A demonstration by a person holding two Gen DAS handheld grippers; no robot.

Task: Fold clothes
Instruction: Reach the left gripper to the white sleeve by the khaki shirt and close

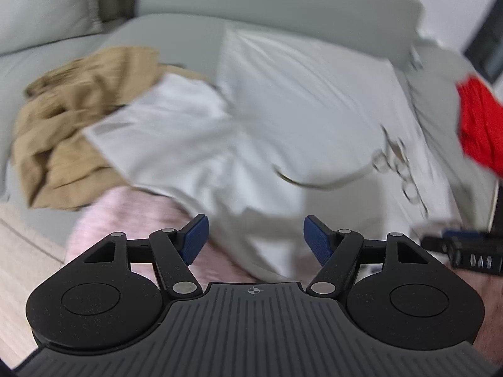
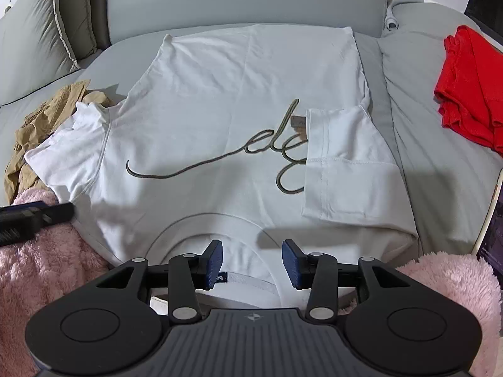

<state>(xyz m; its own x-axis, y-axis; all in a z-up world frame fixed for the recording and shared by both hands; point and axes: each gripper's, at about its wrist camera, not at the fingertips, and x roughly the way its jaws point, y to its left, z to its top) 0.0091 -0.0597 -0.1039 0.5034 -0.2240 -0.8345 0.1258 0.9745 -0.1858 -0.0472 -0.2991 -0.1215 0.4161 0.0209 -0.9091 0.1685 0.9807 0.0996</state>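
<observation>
A white T-shirt (image 2: 220,110) with grey script lettering lies flat, front up, on a grey sofa seat, collar nearest me. Its right sleeve (image 2: 342,163) is folded in over the chest; its left sleeve (image 2: 72,147) lies spread out. My right gripper (image 2: 252,262) is open and empty, just above the collar. My left gripper (image 1: 254,238) is open and empty, near the shirt's (image 1: 283,119) left shoulder edge; this view is motion-blurred. The left gripper's tip also shows in the right wrist view (image 2: 34,216).
A crumpled tan garment (image 2: 47,119) lies left of the shirt. A folded red garment (image 2: 471,91) lies on the right. A pink fluffy blanket (image 2: 41,267) covers the near edge on both sides. Sofa back cushions (image 2: 245,0) stand behind.
</observation>
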